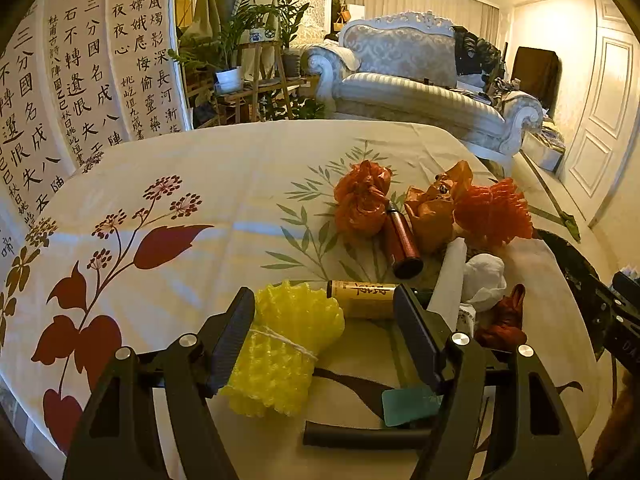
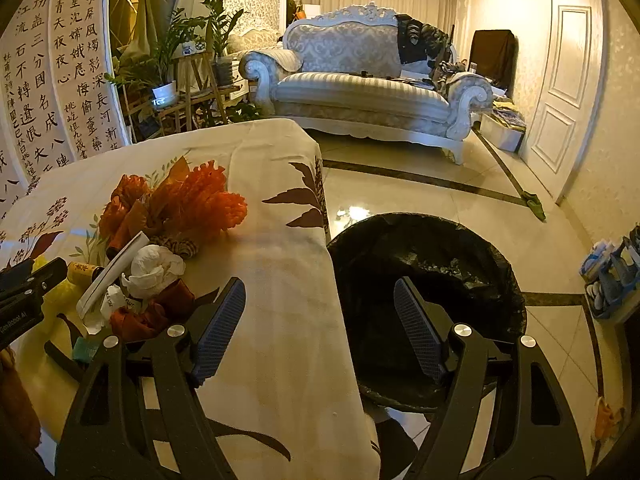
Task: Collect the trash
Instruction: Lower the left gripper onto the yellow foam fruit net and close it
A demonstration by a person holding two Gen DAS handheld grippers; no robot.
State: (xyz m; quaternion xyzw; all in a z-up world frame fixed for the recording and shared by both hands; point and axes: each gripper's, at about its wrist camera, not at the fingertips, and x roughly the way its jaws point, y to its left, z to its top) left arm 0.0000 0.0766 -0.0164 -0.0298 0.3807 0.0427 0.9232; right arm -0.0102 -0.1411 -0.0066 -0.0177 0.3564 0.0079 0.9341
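On the flowered tablecloth (image 1: 168,184) lies a yellow foam-net bundle (image 1: 284,344) tied with white string. My left gripper (image 1: 323,292) stands open around it; the bundle rests against the left finger, well apart from the right one. Beyond lie a gold tube (image 1: 364,298), a dark red tube (image 1: 404,240), orange plastic bags (image 1: 360,200), an orange foam net (image 1: 496,212), a white tissue (image 1: 484,276) and a brown-red wad (image 1: 504,320). My right gripper (image 2: 319,282) is open and empty above the table's edge, beside the black-lined bin (image 2: 424,276) on the floor.
A teal card (image 1: 408,404) and a black tube (image 1: 360,438) lie near the left gripper. A white flat strip (image 2: 112,268) leans among the trash. My left gripper (image 2: 24,292) shows at the right wrist view's left edge. A sofa (image 2: 360,84), plants and a door stand beyond.
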